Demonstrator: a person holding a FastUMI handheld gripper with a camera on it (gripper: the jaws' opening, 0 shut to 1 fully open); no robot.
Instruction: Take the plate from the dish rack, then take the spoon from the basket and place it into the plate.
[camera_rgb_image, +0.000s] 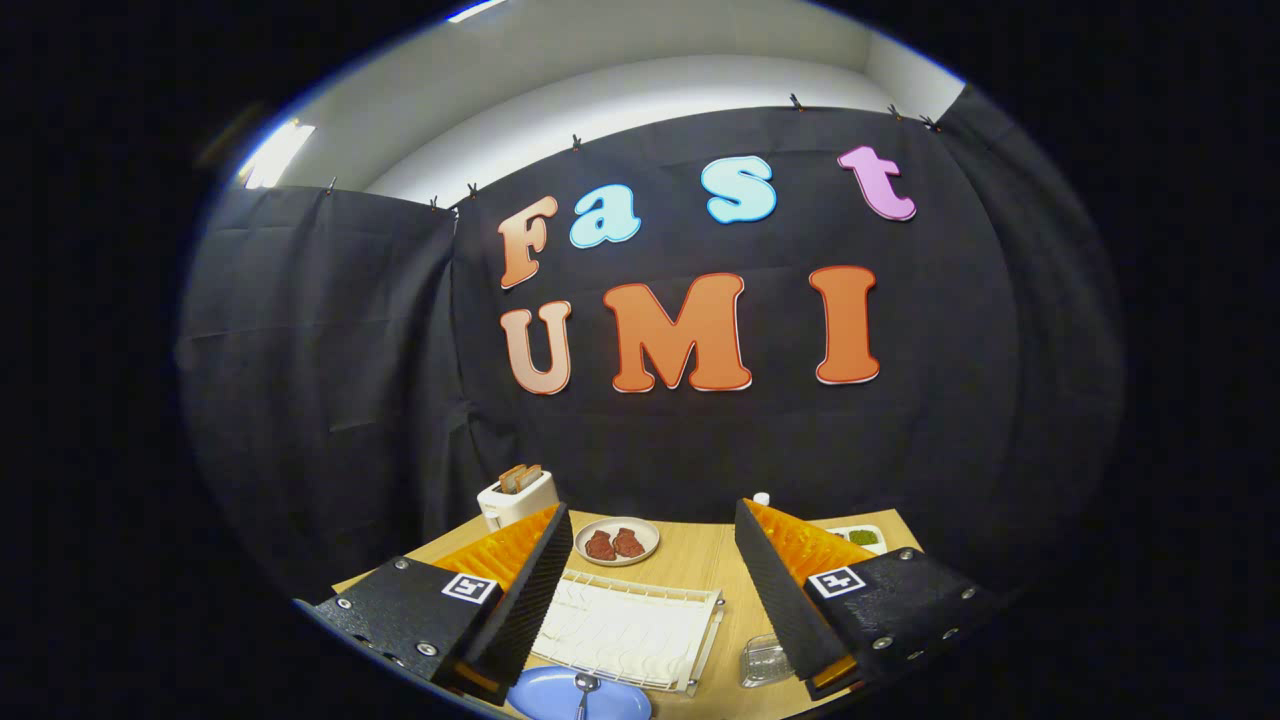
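My gripper (654, 520) is open, held high above the wooden table (700, 565), with nothing between its fingers. Below the fingers, nearest to me, lies a blue plate (545, 695) with a metal spoon (585, 688) resting in it, bowl pointing away from me. Just beyond the plate sits the white wire dish rack (630, 630), with no dishes standing in it. A small clear plastic basket (765, 660) stands to the right of the rack, beside my right finger.
A white toaster (515, 497) with bread slices stands at the table's far left. A small plate with two dark red pieces (617, 541) lies beyond the rack. A white dish holding something green (862, 538) sits far right.
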